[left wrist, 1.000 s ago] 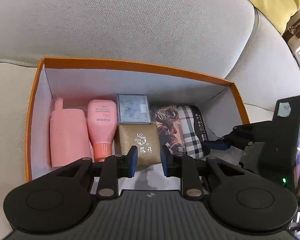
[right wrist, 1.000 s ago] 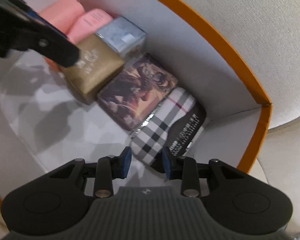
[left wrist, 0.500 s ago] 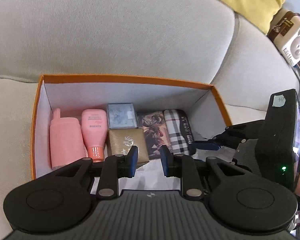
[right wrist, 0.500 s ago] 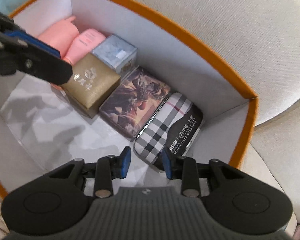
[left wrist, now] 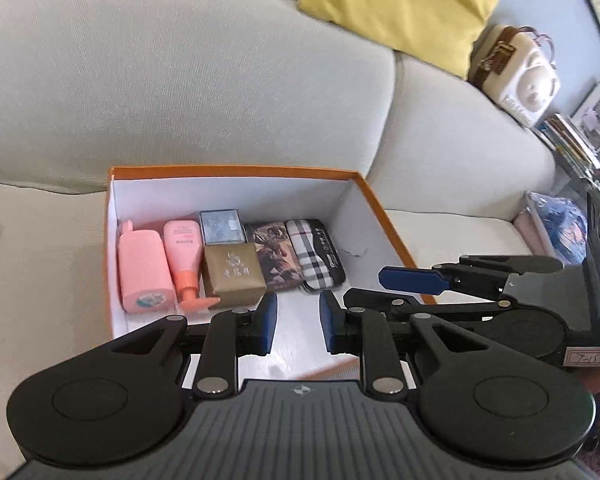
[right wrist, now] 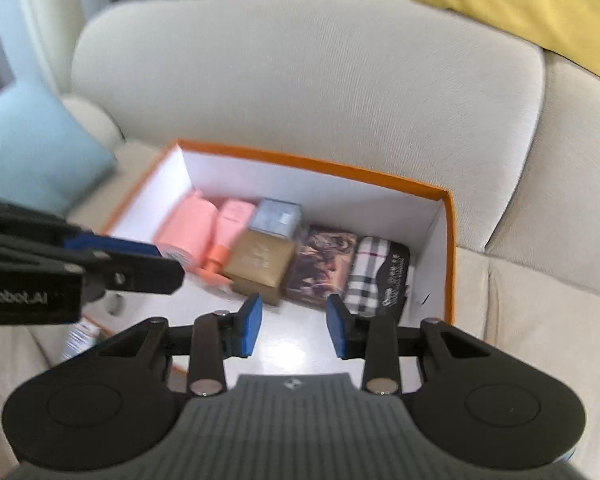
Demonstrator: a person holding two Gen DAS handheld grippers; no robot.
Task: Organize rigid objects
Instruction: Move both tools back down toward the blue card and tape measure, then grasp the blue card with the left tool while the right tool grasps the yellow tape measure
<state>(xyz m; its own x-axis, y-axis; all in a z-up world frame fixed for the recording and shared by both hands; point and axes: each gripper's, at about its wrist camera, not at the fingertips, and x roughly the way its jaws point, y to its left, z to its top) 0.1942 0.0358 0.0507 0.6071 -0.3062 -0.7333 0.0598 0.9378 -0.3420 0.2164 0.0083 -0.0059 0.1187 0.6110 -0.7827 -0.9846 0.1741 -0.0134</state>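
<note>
An orange box with white walls [left wrist: 352, 216] [right wrist: 446, 256] sits on the beige sofa. Along its far side lie a pink flat bottle [left wrist: 142, 264] [right wrist: 188, 226], a pink tube [left wrist: 184, 252] [right wrist: 232, 220], a grey-blue box [left wrist: 222, 226] [right wrist: 278, 216], a gold box [left wrist: 232, 274] [right wrist: 262, 266], a picture-printed case [left wrist: 276, 254] [right wrist: 324, 264] and a plaid case [left wrist: 314, 254] [right wrist: 374, 276]. My left gripper [left wrist: 298, 328] is open and empty above the box's near side. My right gripper [right wrist: 294, 326] is open and empty, also above the near side.
The sofa backrest [left wrist: 180, 80] rises behind the box. A yellow cushion [left wrist: 396, 4] and a cream bag [left wrist: 516, 76] sit at the upper right. A light blue cushion [right wrist: 32, 152] lies to the left. Books [left wrist: 580, 140] stand at far right.
Both grippers have pulled back and up from the box, so the box looks smaller and more of the sofa shows. Both stay empty. The objects in the box have not moved.
</note>
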